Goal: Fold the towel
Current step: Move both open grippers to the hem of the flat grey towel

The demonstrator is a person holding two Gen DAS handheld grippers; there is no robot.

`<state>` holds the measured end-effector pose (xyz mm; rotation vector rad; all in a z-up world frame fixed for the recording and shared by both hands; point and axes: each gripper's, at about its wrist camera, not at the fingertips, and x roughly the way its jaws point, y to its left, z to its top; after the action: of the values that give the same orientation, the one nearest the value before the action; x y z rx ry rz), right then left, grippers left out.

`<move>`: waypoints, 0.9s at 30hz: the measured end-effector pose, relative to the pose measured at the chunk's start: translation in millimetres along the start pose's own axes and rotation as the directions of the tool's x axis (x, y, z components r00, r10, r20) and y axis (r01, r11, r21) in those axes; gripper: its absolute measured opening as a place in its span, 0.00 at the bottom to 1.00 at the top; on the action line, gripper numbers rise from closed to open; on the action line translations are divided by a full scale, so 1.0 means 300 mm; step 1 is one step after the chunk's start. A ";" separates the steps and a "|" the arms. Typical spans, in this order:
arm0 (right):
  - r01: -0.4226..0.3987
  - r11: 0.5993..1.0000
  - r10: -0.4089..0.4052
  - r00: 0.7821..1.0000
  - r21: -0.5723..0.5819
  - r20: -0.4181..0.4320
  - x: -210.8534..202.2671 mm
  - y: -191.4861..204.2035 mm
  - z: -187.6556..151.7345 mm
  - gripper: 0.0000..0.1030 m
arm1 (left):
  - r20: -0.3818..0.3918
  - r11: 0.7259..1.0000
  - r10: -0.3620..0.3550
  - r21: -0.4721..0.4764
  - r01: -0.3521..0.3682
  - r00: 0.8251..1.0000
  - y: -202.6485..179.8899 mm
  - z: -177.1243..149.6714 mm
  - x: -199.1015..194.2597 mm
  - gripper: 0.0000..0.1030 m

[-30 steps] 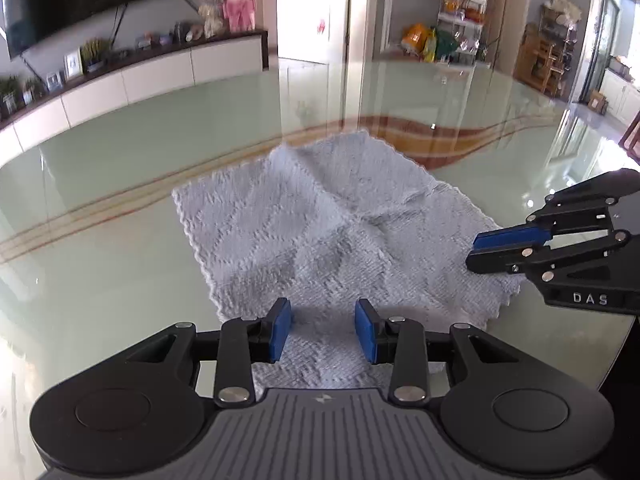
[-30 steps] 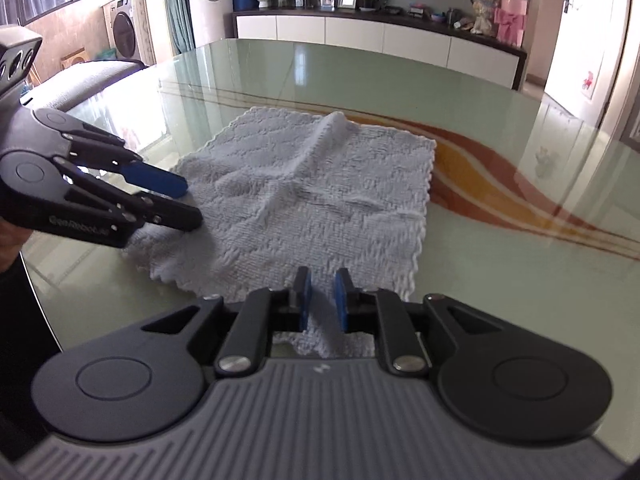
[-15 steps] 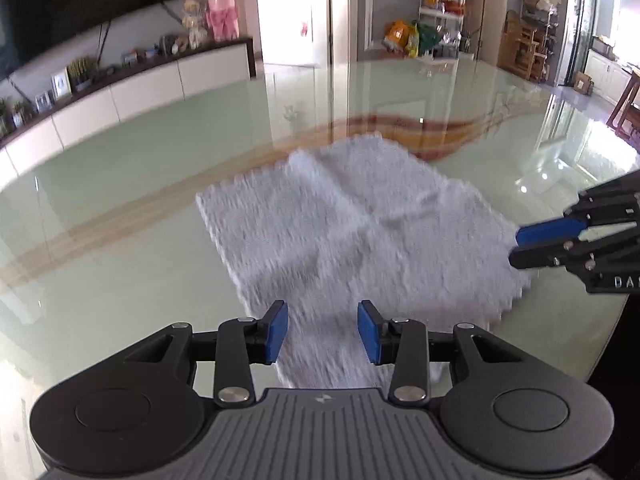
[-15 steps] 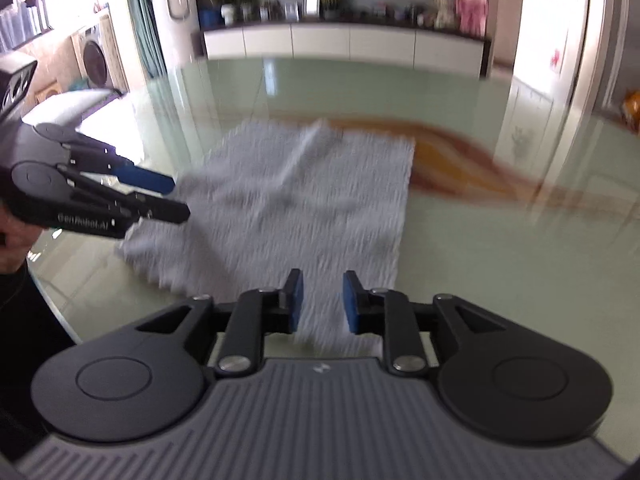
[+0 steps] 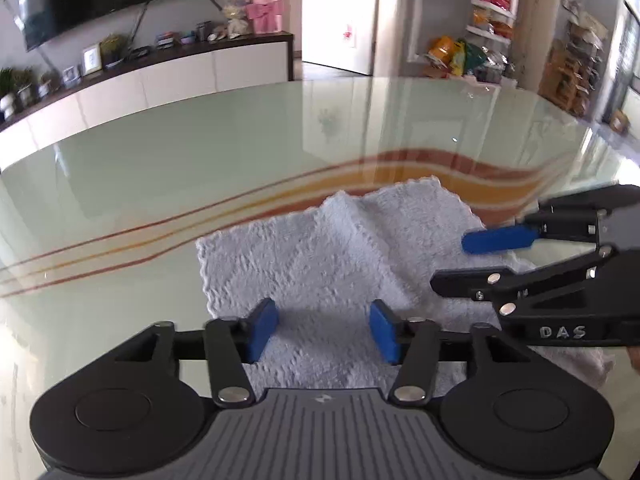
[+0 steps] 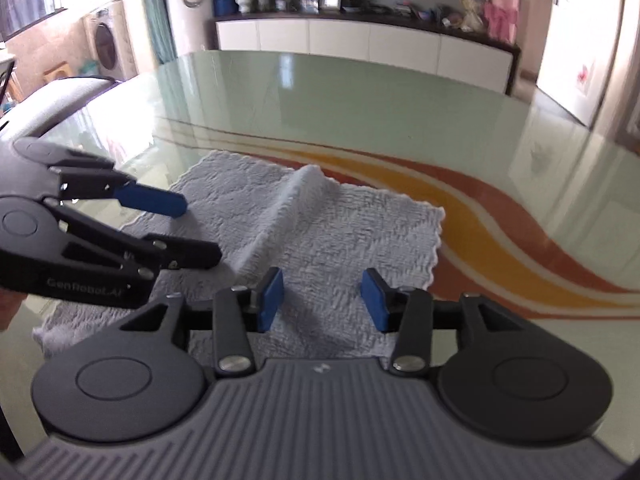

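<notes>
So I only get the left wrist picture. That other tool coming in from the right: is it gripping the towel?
Observer: No. In the right wrist view the right gripper has its jaws opening. The white towel lies flat under the gap, and the pads are not pinching it.
Operator: And my own tool, seen from over there?
Observer: The left gripper hangs over the towel's left edge. Its jaws are opening too, with nothing clamped.
Operator: What's further left in the room?
Observer: A washing machine, next to a green curtain.
</notes>
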<state>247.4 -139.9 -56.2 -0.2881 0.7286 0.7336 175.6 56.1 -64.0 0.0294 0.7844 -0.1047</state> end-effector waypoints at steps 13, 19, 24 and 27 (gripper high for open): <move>0.118 0.989 -0.124 0.990 0.088 0.072 -0.088 -0.041 -0.030 0.53 | 0.004 1.000 0.015 -0.002 -0.015 1.000 0.048 -0.010 -0.012 0.60; 0.165 0.986 -0.166 0.982 0.025 0.095 -0.005 -0.032 0.085 0.61 | 0.073 0.995 0.100 0.021 -0.102 0.992 0.038 0.089 0.007 0.71; 0.186 0.982 -0.185 0.981 -0.011 0.053 0.117 -0.034 0.116 0.61 | 0.027 0.981 0.193 -0.006 -0.193 0.981 0.070 0.142 0.113 0.72; 0.224 0.975 -0.223 0.974 -0.009 0.038 0.135 -0.051 0.088 0.77 | 0.005 0.979 0.198 -0.040 -0.198 0.980 0.107 0.128 0.133 0.75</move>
<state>292.1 -117.7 -65.4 -0.3617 0.6446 0.5286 234.0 82.2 -65.3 0.0695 0.7704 0.0994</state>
